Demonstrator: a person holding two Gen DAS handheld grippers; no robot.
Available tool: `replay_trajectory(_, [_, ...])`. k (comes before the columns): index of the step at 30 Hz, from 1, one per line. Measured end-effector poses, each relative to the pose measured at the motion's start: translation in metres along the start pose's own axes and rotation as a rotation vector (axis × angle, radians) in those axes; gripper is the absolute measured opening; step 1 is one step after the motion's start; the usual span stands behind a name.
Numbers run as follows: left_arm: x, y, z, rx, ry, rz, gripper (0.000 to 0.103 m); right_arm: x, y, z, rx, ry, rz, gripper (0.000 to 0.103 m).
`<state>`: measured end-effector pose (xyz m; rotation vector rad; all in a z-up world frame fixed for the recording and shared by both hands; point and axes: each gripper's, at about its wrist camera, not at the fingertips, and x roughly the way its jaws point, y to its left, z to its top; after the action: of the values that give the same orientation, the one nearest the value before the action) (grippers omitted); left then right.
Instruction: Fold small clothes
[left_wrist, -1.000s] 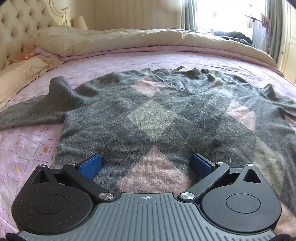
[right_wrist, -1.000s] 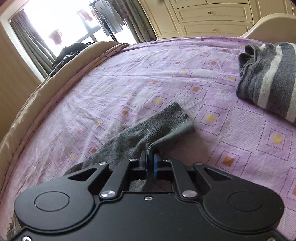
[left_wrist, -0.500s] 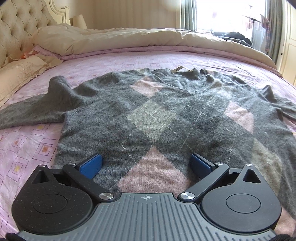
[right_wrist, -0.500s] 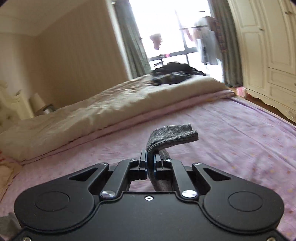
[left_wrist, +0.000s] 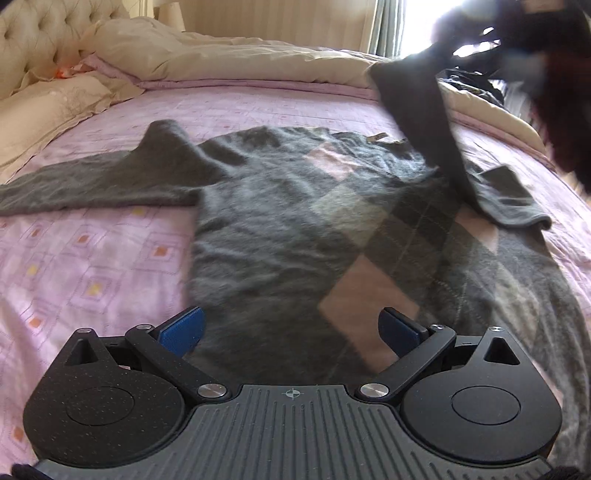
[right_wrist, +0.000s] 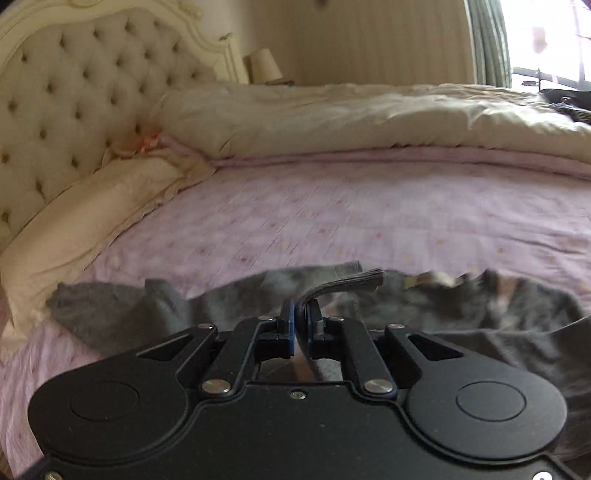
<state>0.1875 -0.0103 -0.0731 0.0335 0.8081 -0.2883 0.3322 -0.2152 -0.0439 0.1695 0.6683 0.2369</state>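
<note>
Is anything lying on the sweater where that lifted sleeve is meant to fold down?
Nothing visible blocks it. The right claw is shut on the sleeve, carrying it above the sweater, whose argyle front lies bare on the bed. The open left claw sits at the hem, clear of the landing area.

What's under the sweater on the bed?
The sweater lies flat on the pink patterned bedspread, which shows around its edges. Whatever is directly beneath the body is covered. Its right sleeve is lifted off the bed.
</note>
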Motion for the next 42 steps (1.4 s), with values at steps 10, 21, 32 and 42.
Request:
replay_trajectory(10, [-0.008, 0.033, 0.017, -0.014, -0.017, 0.015, 0.102, -0.051, -0.023, -0.039, 0.047, -0.069, 0.004, 0.061])
replay_trajectory(21, [0.029, -0.002, 0.097, 0.031, -0.089, -0.033, 0.102, -0.109, -0.08, -0.106, 0.114, -0.075, -0.215, 0.061])
replay_trajectory(32, [0.107, -0.064, 0.132, 0.142, -0.039, 0.064, 0.067, -0.109, -0.078, -0.138, 0.146, -0.079, -0.211, 0.061])
replay_trajectory(42, [0.081, -0.001, 0.129, -0.034, -0.143, 0.069, 0.005, -0.123, -0.094, -0.131, 0.179, -0.096, -0.192, 0.061])
